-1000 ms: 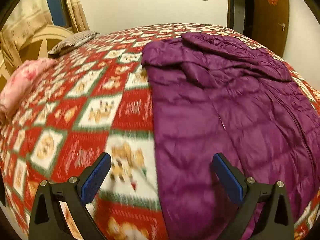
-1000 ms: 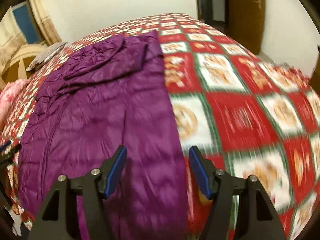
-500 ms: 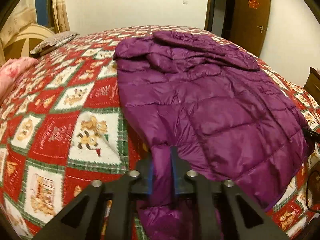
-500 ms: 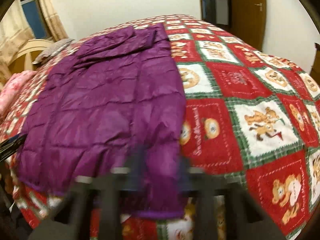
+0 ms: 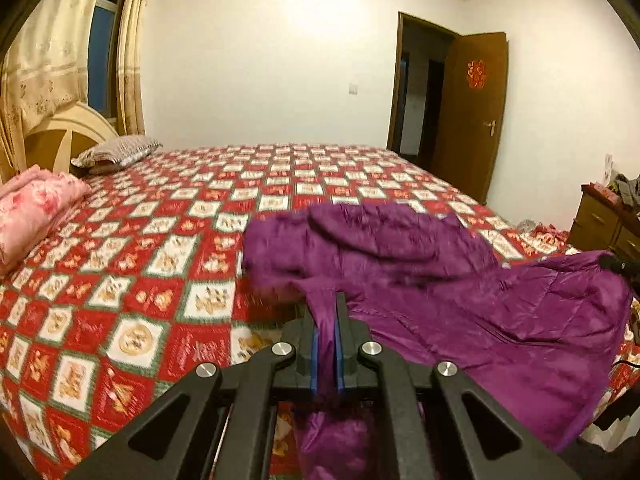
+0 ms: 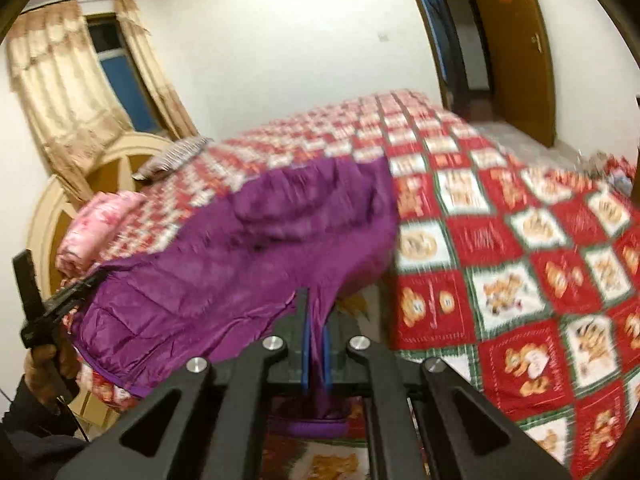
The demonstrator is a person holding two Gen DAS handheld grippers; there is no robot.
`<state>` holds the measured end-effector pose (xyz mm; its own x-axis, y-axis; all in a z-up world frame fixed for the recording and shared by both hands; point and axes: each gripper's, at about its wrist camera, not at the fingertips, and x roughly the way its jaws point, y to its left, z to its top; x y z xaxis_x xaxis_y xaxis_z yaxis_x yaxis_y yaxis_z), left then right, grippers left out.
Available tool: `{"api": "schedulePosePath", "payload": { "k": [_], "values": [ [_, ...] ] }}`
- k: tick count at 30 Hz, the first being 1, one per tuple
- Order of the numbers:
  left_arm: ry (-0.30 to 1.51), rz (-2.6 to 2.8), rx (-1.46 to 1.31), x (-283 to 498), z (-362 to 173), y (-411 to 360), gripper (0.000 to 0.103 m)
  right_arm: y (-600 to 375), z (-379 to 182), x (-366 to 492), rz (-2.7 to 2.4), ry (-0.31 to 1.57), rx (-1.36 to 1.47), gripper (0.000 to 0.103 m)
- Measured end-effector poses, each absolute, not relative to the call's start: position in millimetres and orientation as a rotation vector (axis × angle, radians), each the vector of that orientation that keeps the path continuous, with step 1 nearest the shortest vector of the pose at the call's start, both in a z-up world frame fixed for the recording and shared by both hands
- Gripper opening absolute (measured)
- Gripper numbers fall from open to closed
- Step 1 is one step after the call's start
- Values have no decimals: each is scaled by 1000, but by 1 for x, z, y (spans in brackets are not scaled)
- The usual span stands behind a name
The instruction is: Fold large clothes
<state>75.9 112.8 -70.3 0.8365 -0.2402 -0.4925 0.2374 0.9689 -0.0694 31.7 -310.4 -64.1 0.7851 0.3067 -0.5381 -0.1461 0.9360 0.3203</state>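
Red patchwork bedspread (image 5: 120, 280) filling mid-frame, purple padded jacket (image 5: 460, 300) centre to lower right, near hem raised off bed, left gripper (image 5: 327, 344) bottom centre clamped on hem, right gripper (image 6: 315, 354) bottom centre likewise clamped on hem, pink folded blanket (image 5: 32, 212) far left, pillow (image 5: 116, 152) upper left.

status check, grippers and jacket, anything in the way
Left gripper and right gripper both shut on the jacket hem. Near edge lifted off the bed, far end resting on it. Nothing blocking the fold.
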Motion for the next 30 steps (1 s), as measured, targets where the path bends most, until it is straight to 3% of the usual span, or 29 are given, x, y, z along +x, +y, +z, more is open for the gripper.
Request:
{"api": "schedulePosePath", "payload": {
  "k": [8, 16, 18, 20, 21, 25, 27, 28, 29, 30],
  "values": [
    [479, -222, 43, 186, -82, 105, 8, -328, -68, 142, 249, 602, 338, 6],
    [579, -214, -70, 266, -87, 116, 15, -339, -87, 236, 166, 648, 354, 6],
    [566, -185, -80, 273, -88, 121, 28, -343, -90, 251, 160, 656, 359, 7],
    [524, -81, -65, 280, -86, 128, 84, -347, -93, 264, 159, 652, 372, 10],
    [493, -66, -79, 281, -84, 133, 90, -347, -94, 272, 157, 651, 366, 10],
    [432, 19, -97, 296, -73, 142, 92, -339, -99, 304, 103, 657, 310, 12],
    [428, 68, -72, 303, -72, 139, 92, -336, -93, 314, 57, 600, 281, 39],
    [431, 95, -60, 307, -73, 134, 92, -338, -90, 315, 31, 564, 293, 78],
    [433, 100, -57, 309, -74, 130, 92, -341, -86, 313, -4, 510, 315, 87],
    [432, 95, -55, 310, -75, 125, 92, -343, -83, 313, -22, 486, 326, 86]
  ]
}}
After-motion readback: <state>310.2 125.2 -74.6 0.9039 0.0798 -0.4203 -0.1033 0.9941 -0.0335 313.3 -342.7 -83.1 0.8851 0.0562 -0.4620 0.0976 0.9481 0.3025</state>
